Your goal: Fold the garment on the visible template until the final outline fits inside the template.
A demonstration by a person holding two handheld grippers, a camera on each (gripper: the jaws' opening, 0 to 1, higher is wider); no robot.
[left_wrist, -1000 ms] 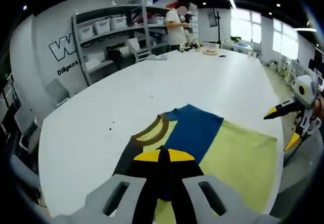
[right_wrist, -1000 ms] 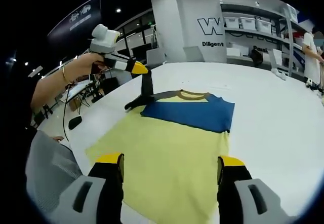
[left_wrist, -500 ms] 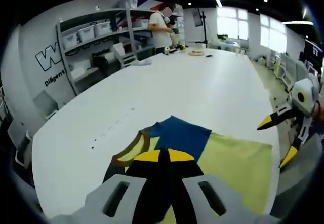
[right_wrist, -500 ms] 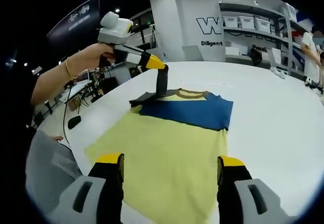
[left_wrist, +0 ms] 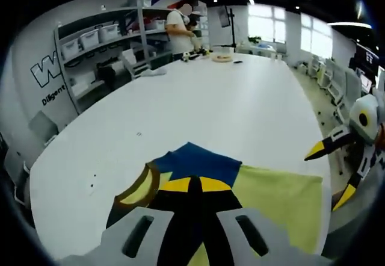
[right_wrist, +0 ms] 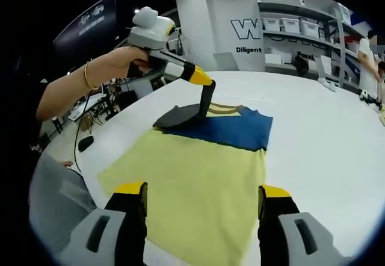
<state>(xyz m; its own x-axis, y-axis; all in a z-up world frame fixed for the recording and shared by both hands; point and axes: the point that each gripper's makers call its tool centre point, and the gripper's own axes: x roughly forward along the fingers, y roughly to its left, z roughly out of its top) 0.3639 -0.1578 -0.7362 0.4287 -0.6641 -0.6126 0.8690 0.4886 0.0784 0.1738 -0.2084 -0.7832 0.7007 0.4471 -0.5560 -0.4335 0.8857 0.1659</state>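
The left gripper (right_wrist: 209, 86), held in a person's hand (right_wrist: 123, 67) with a gold bangle (right_wrist: 88, 75) at the wrist, has its yellow-tipped jaws closed on the dark sleeve (right_wrist: 180, 115) of the garment (right_wrist: 198, 176) and holds that sleeve lifted off the table, so the dark cloth hangs from the tips in a drooping strip; in the left gripper view the same jaws (left_wrist: 194, 186) meet at their yellow tips over dark fabric. The right gripper (right_wrist: 203, 195) stands with its jaws wide apart and nothing between them, hovering above the near hem of the garment; it also shows at the right edge of the left gripper view (left_wrist: 334, 170), jaws spread. The garment is a T-shirt lying flat on the white table (right_wrist: 325, 139), with a pale yellow body nearest the right gripper, a blue band (right_wrist: 231, 130) across the chest beyond it, and a yellow neck opening edged in olive-brown (left_wrist: 135, 189). I cannot make out a template outline on the table. Beyond the table stand grey shelves (left_wrist: 102, 37) with storage bins, a white wall with large lettering (right_wrist: 245, 30), and a person (left_wrist: 180, 28) at the far end.
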